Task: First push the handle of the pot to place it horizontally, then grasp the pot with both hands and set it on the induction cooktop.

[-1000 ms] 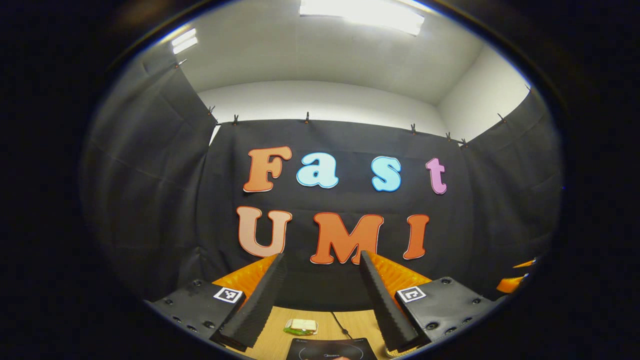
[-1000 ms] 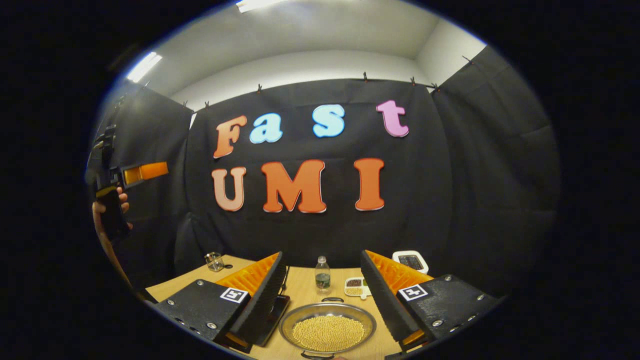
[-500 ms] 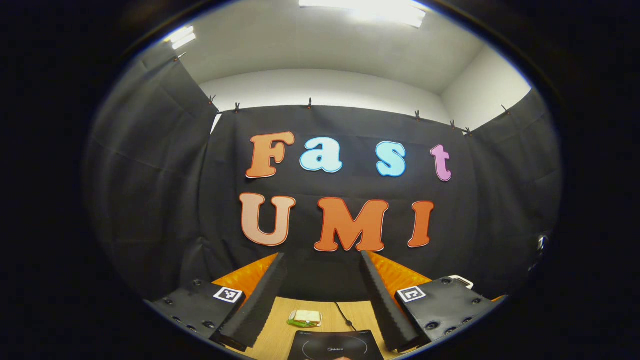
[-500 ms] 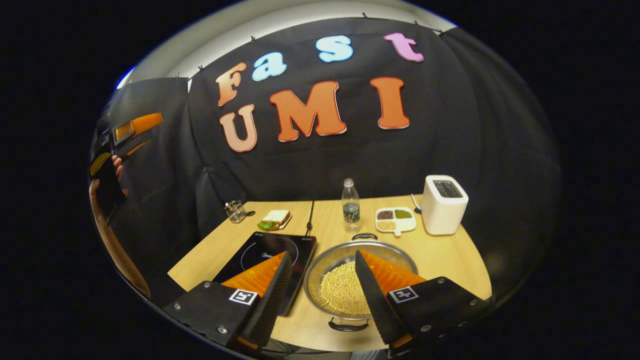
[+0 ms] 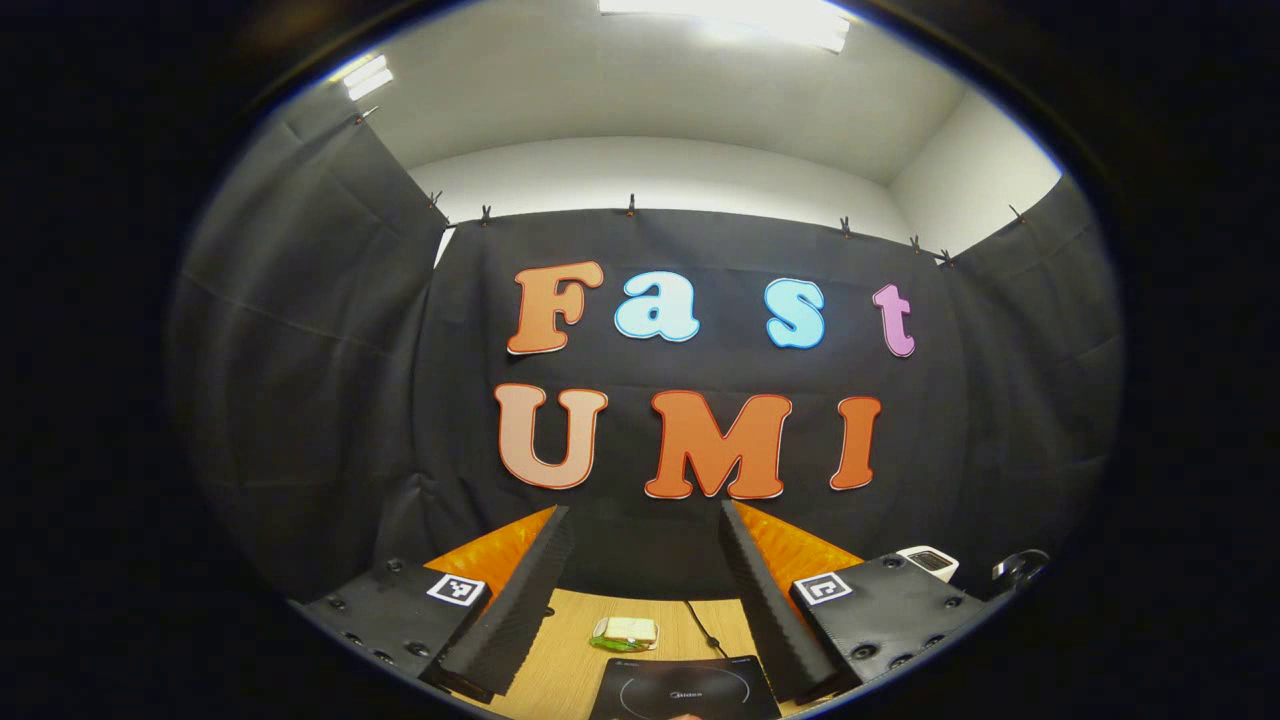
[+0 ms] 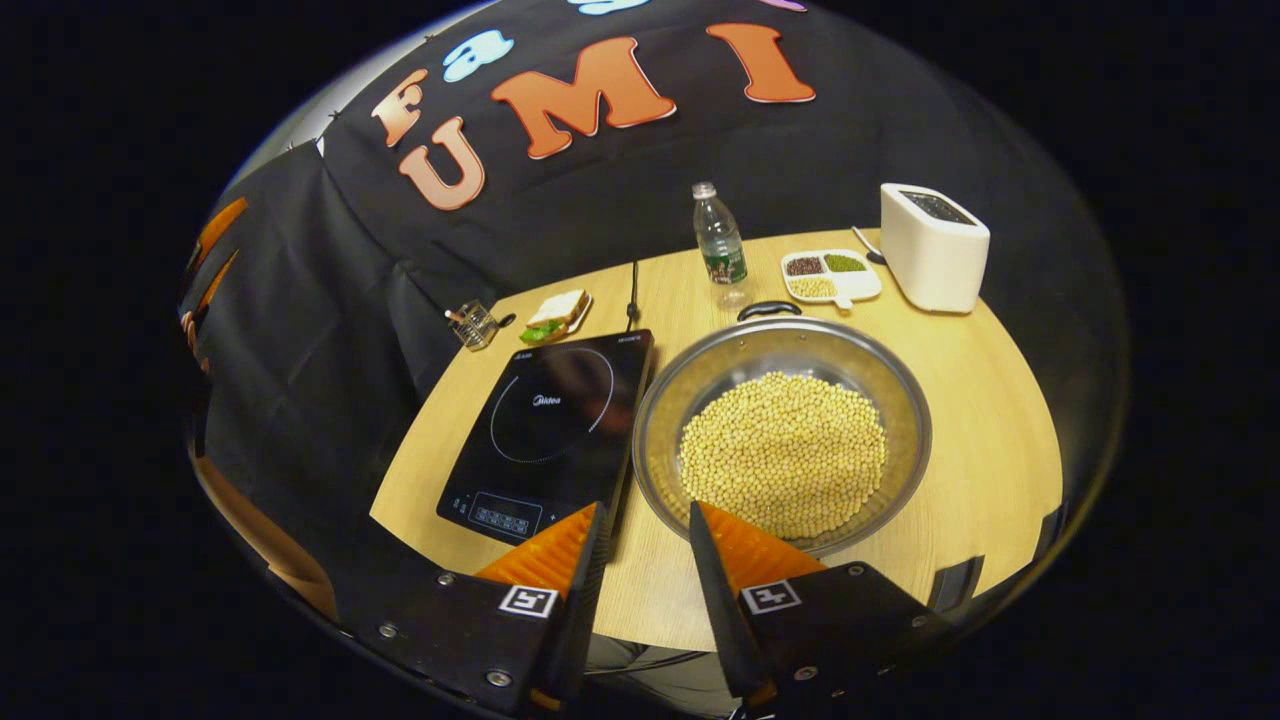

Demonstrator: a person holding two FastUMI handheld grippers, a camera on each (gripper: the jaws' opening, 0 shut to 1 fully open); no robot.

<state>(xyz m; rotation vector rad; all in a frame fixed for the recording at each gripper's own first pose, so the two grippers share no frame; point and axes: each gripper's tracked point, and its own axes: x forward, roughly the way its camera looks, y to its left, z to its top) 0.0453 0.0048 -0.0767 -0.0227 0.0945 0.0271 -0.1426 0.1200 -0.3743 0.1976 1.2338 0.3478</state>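
Note:
In the right gripper view a wide steel pot (image 6: 664, 425) of soybeans (image 6: 783, 450) sits on the wooden table (image 6: 985, 400). Its dark far handle (image 6: 770, 309) points toward the wall. Touching the pot's left side is the black induction cooktop (image 6: 550, 420). My right gripper (image 6: 645, 512) hovers above the table's near edge, just before the pot's near rim, open with a narrow gap and nothing between its fingers. My left gripper (image 5: 645, 515) is held high facing the wall, open and empty, with the cooktop (image 5: 685, 692) below it.
Behind the pot stand a water bottle (image 6: 718, 240), a divided dish (image 6: 830, 275) of beans and a white toaster (image 6: 935, 245). A sandwich (image 6: 555, 315) and a small glass (image 6: 478, 325) lie behind the cooktop. The left gripper view shows the sandwich (image 5: 625, 632) and toaster (image 5: 930, 562).
My right gripper has tipped downward over the table and come close to the pot's near side, and its fingers have narrowed. The left gripper has barely shifted.

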